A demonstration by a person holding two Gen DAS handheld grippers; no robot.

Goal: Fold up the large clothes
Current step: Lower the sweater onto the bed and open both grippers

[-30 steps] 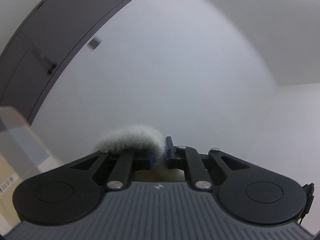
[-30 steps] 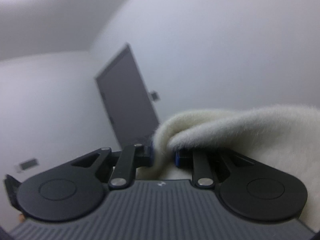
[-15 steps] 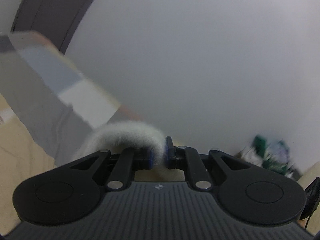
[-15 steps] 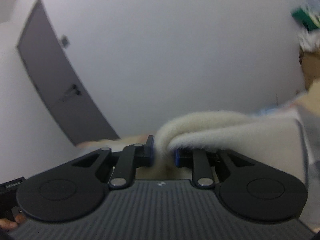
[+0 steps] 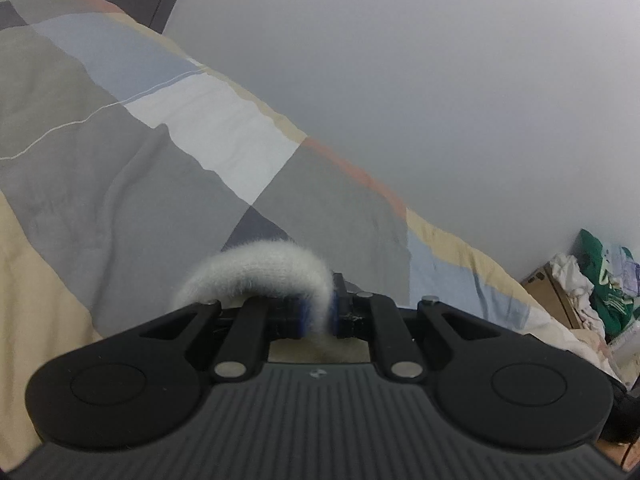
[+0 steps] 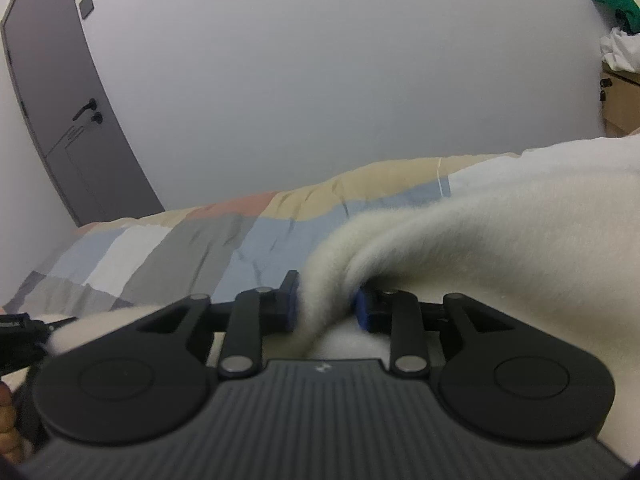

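Both views are now tilted down onto the bed (image 5: pixel 120 184), where wall was seen a second ago. The fleece (image 6: pixel 500 232) is carried low over it. The left gripper (image 5: pixel 319 314) is clamped on an edge. The right gripper (image 6: pixel 326 304) has just been opening, fleece between its jaws: release judged underway.

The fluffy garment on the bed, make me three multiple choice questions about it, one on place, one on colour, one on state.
1. Where does the bulk of the fluffy garment spread in the right wrist view?
A. right of the tool
B. left of the tool
C. over the door

2. What colour is the garment?
A. green
B. off-white
C. red

3. How does the left tool stand?
A. wide open, nothing in it
B. shut on a fold of the garment
C. resting on a box

Answers: 1 A, the fleece fills the right side above the patchwork bedcover. 2 B, pale cream pile. 3 B, its pads pinch a fuzzy loop.
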